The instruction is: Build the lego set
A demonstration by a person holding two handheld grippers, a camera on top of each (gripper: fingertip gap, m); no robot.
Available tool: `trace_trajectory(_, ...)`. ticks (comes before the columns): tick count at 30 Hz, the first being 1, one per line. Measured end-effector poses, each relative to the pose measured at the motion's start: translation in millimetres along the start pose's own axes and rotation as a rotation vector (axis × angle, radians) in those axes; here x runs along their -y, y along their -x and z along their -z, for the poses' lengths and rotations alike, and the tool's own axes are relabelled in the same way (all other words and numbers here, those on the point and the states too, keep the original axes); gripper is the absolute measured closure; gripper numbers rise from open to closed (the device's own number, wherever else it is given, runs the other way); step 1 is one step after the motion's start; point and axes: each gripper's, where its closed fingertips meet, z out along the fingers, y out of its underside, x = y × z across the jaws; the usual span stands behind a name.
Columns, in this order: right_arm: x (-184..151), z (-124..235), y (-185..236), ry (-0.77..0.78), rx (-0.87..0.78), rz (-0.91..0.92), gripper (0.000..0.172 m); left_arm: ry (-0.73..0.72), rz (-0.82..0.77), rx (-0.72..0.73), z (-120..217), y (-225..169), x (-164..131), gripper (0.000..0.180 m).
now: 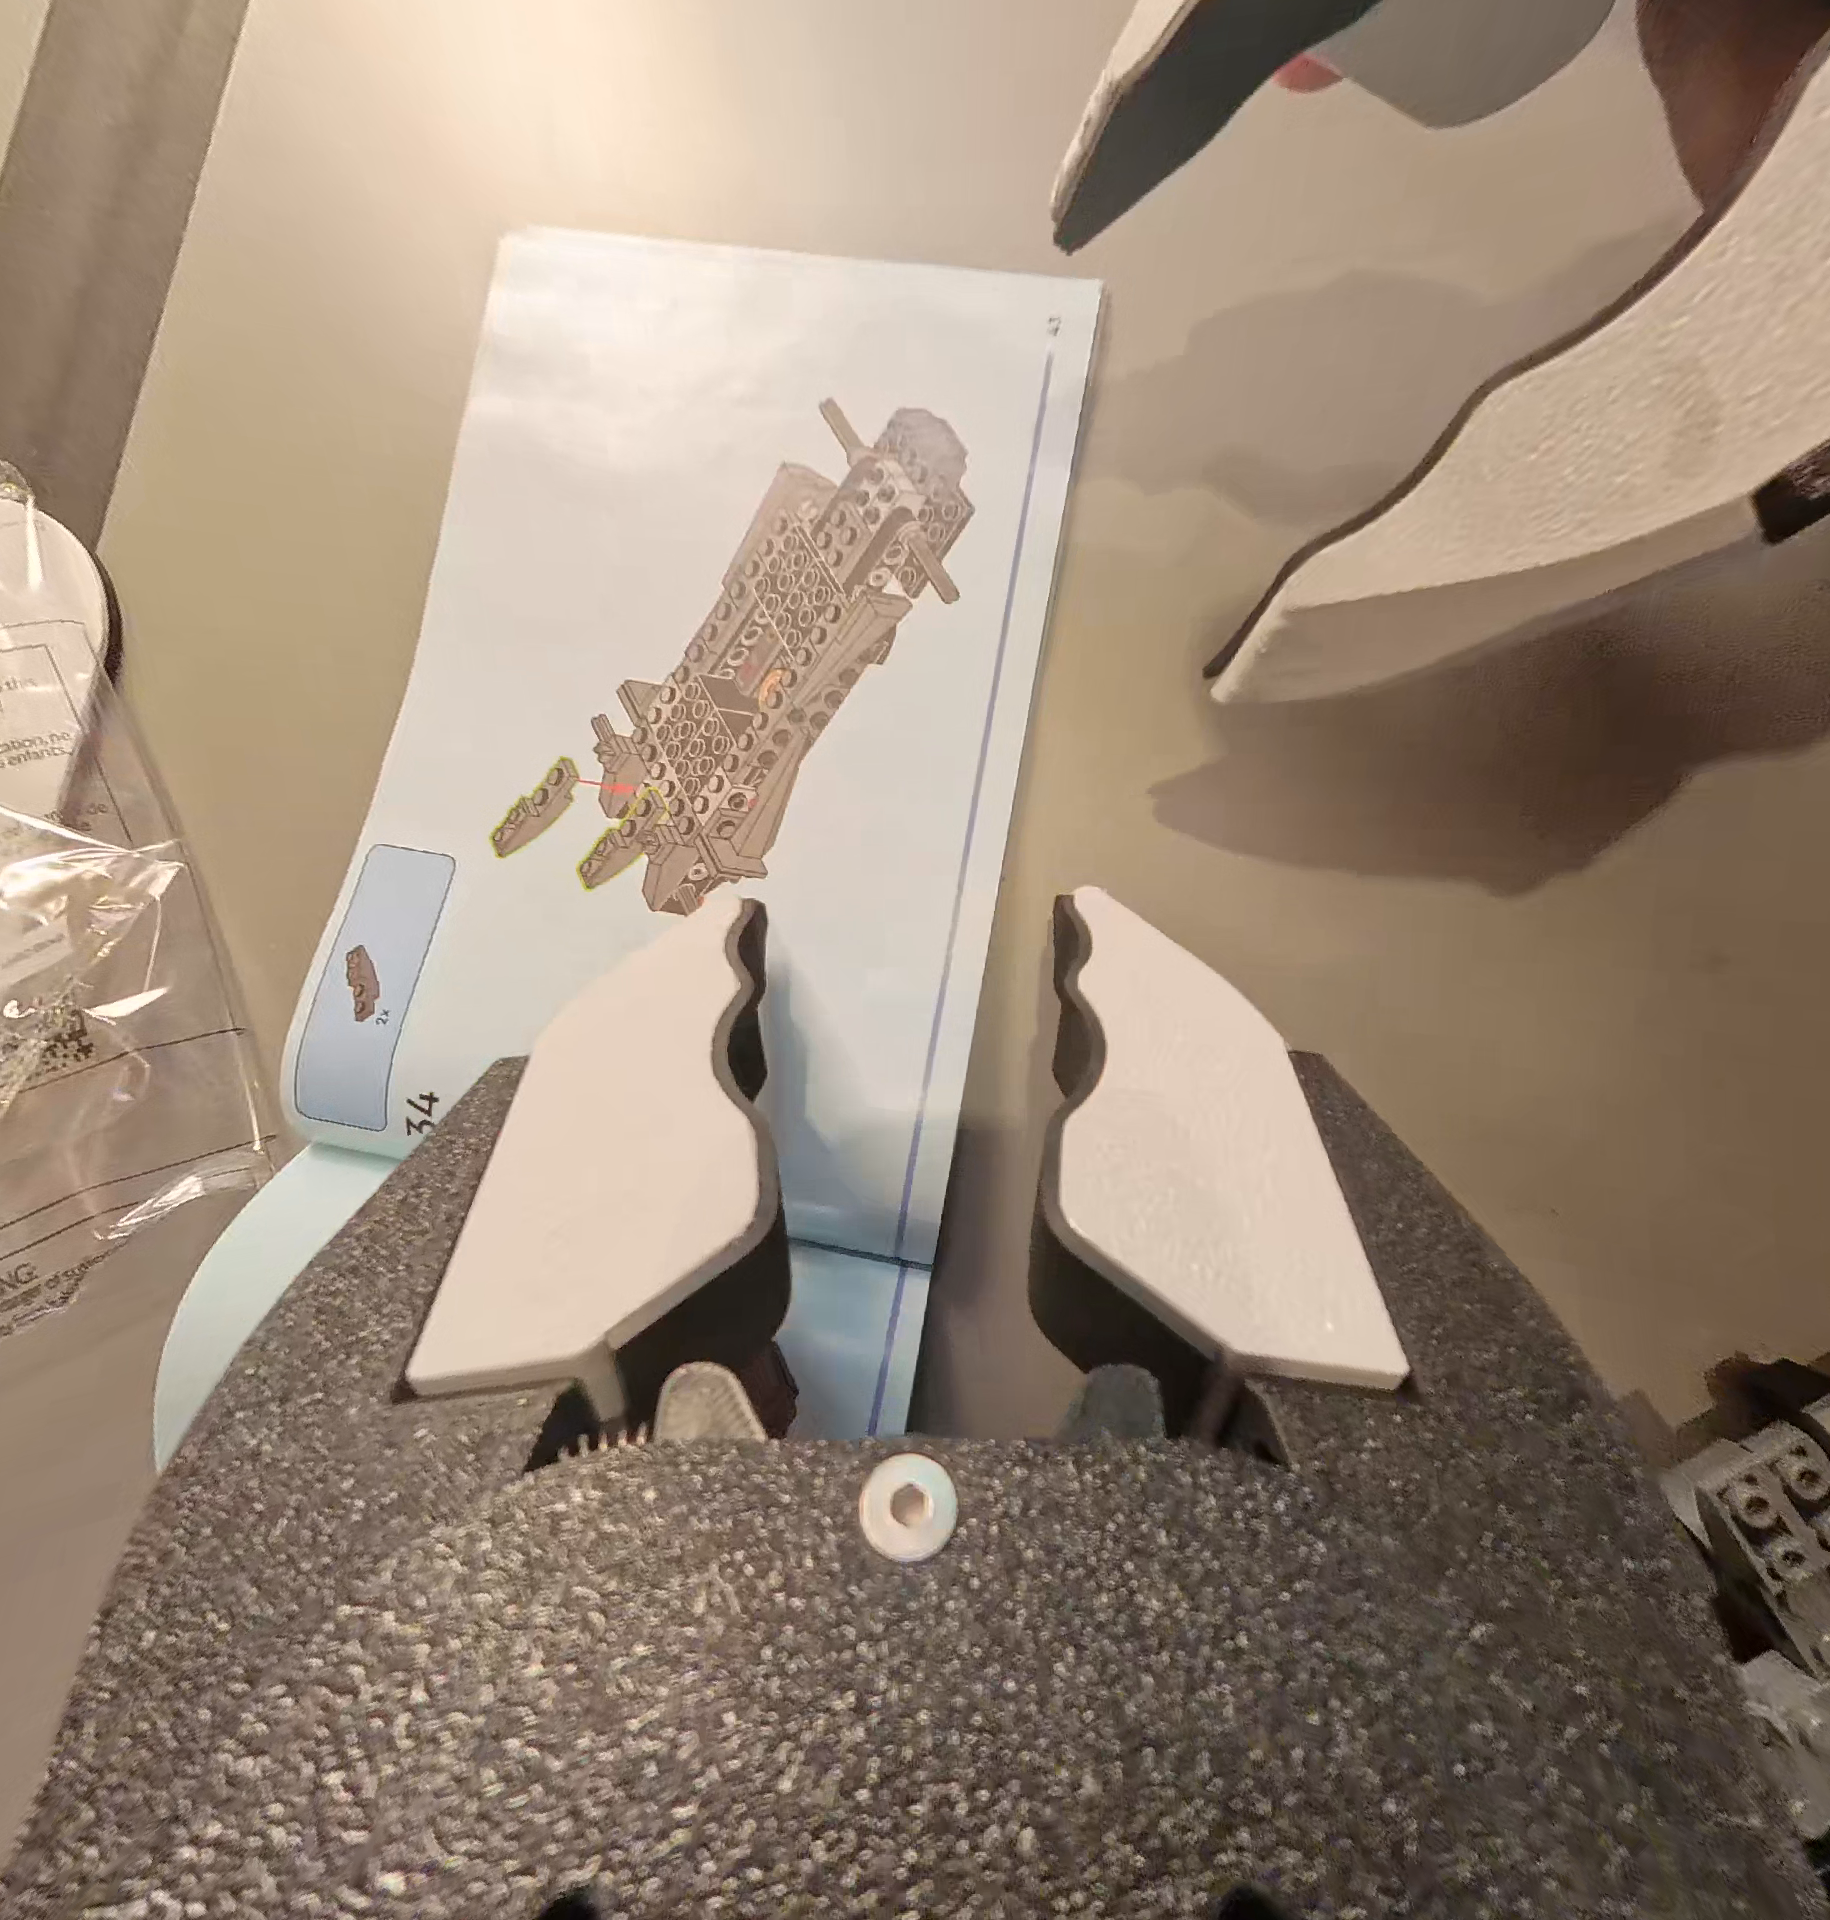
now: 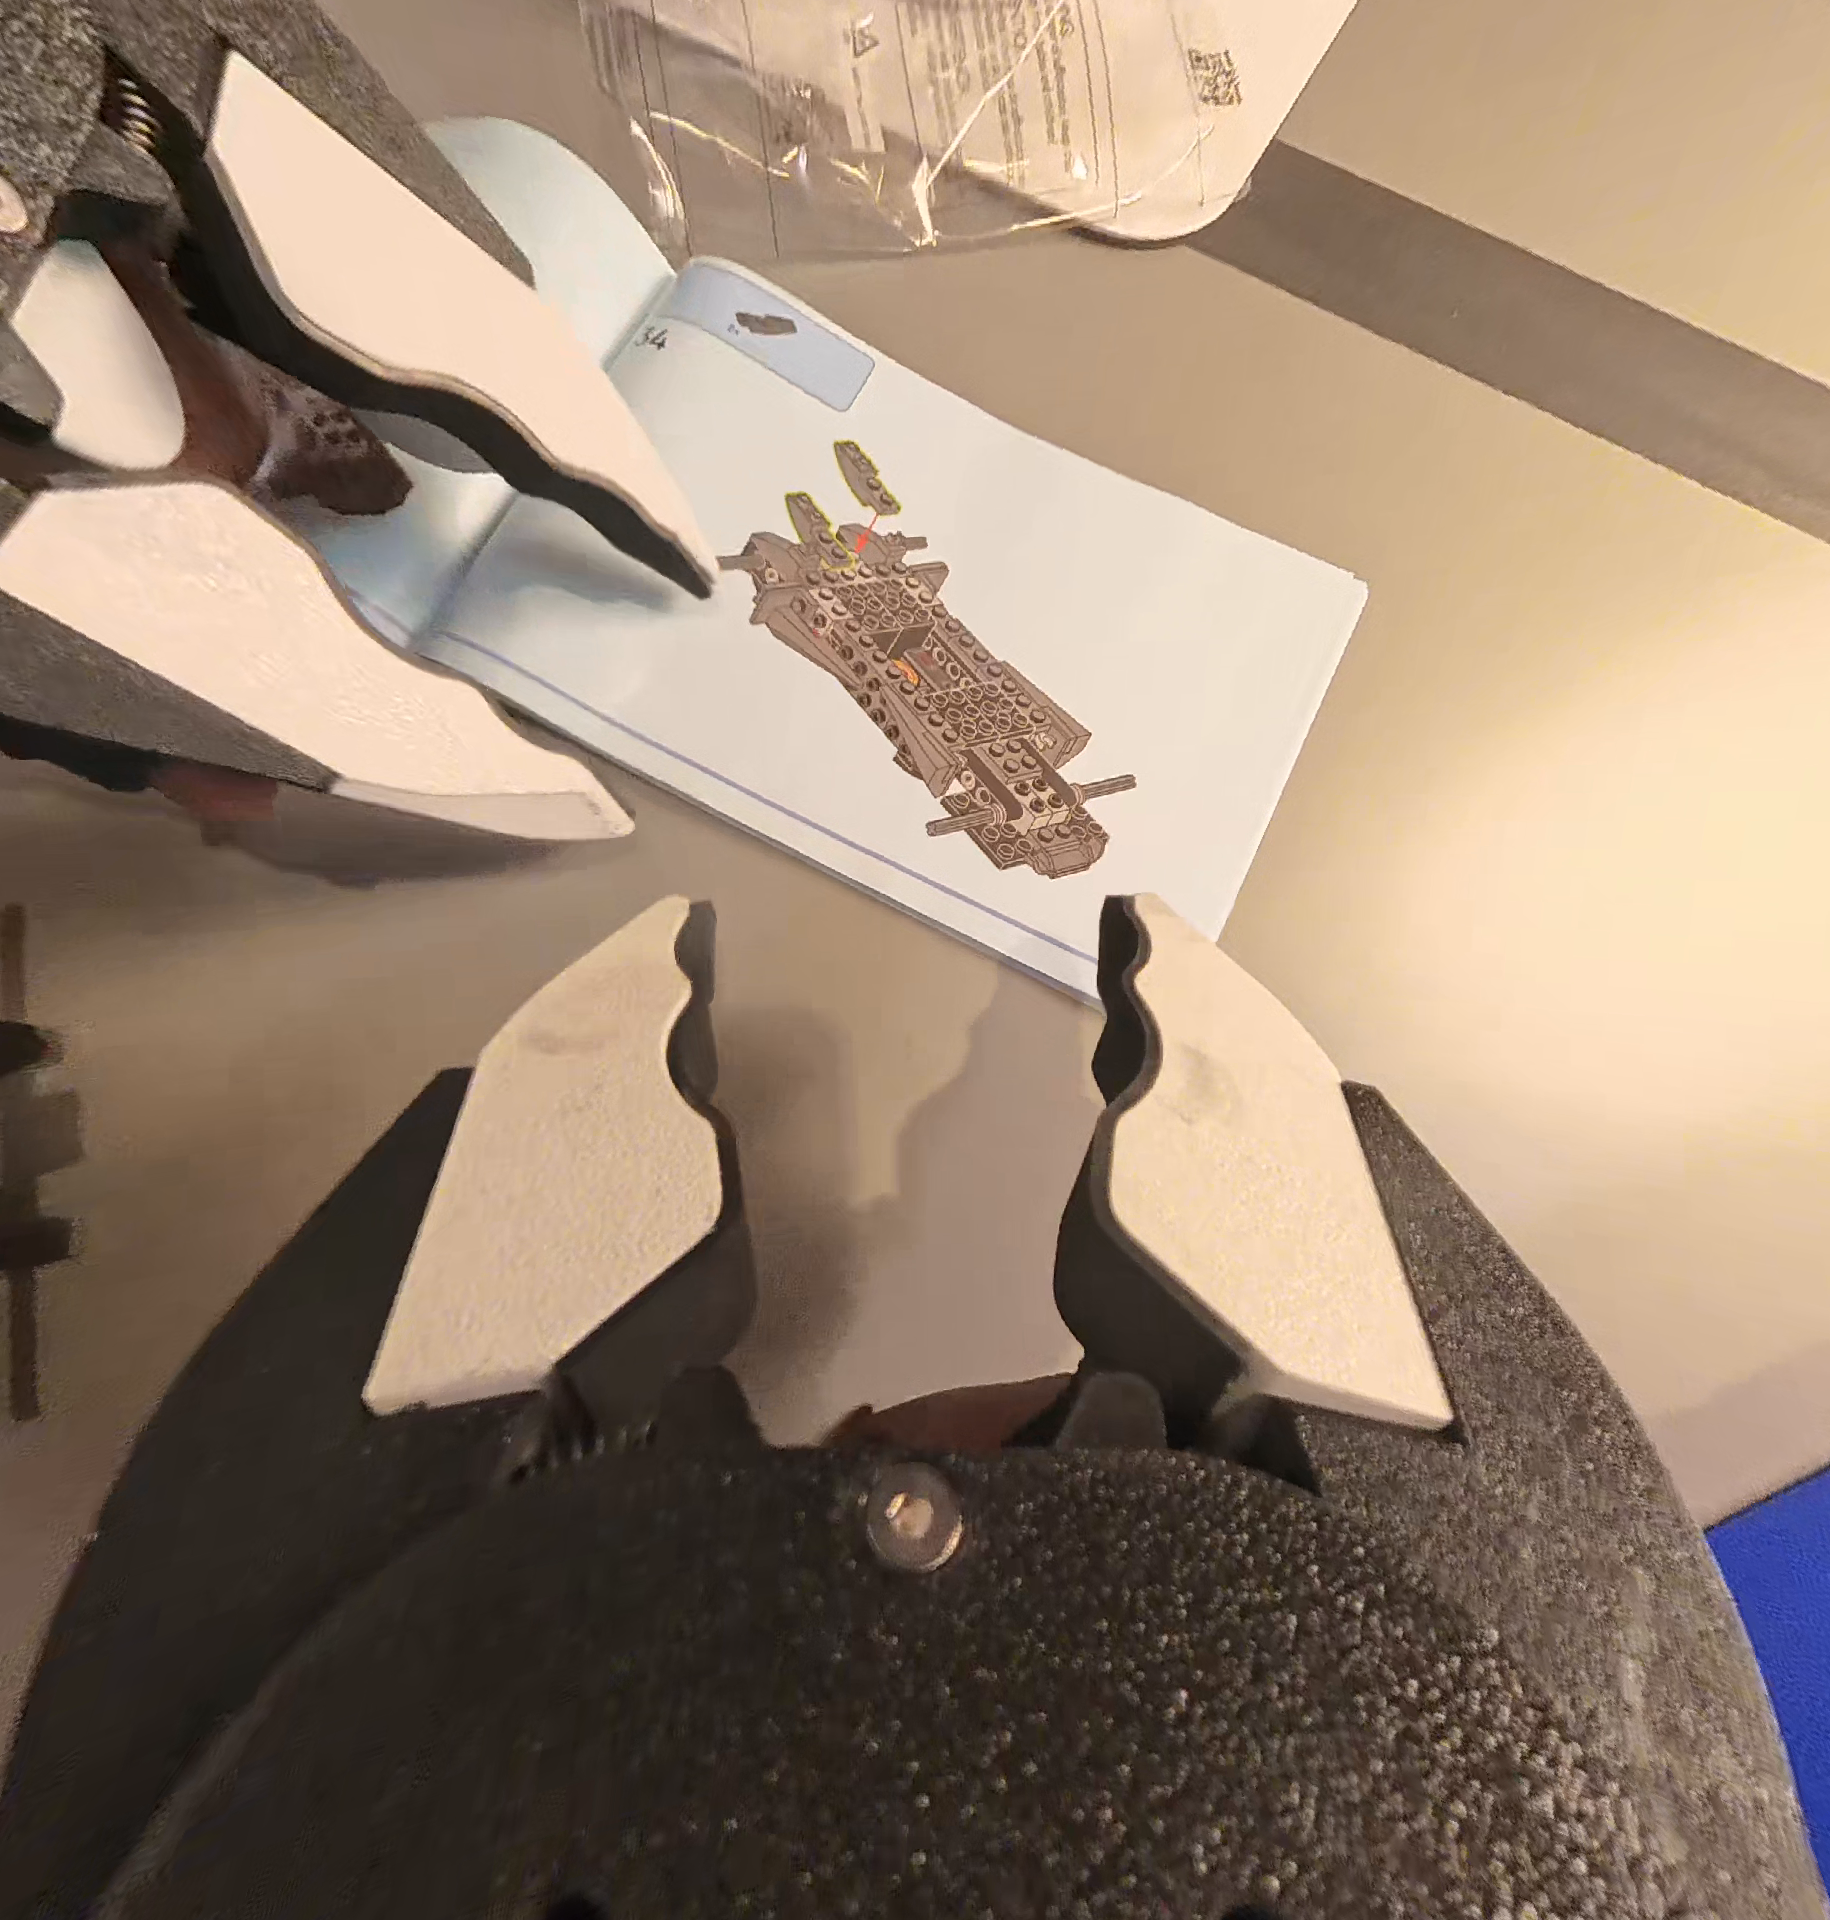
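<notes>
— Hovering over a pale blue, open paper instruction booklet (image 1: 745, 623) lying flat on a beige tabletop (image 1: 1254, 935), the left gripper (image 1: 906, 914) is holding its white, wavy-edged fingers apart, nothing between them but air. Is it touching the page?

— I cannot tell from either view. Its left fingertip (image 1: 724, 935) is sitting over the page just below the printed grey brick model, and its right fingertip is sitting over bare table just past the booklet's right edge, so that edge is running up through the gap.

— And the other one?

— The right gripper (image 2: 906, 914) is also standing wide open and bare, over the table just beside the booklet's near edge (image 2: 890, 862); its right fingertip (image 2: 1139, 935) is overlapping the near corner of the page. In the left wrist view it is reaching in from the upper right (image 1: 1129, 436), well above the page.

— Anything else around them?

— A crumpled clear plastic bag with printed warnings (image 1: 49, 935) is lying at the booklet's left, near the fold. A grey studded brick assembly (image 1: 1784, 1538) is sitting at the left gripper's right flank, partly out of frame.
</notes>
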Motion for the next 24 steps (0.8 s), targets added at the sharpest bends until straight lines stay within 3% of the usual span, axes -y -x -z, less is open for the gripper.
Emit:
trace_trajectory(12, -0.9, -0.9, 1.1, -0.006, 0.019, 0.004, 0.101, 0.023, -0.01, 0.008, -4.7, -2.2, -4.5, 0.15)
trace_trajectory(24, -8.1, -0.9, -8.9, 0.018, 0.003, -0.005, 0.101, 0.007, 0.002, -0.002, 2.0, -1.1, -1.9, 0.161)
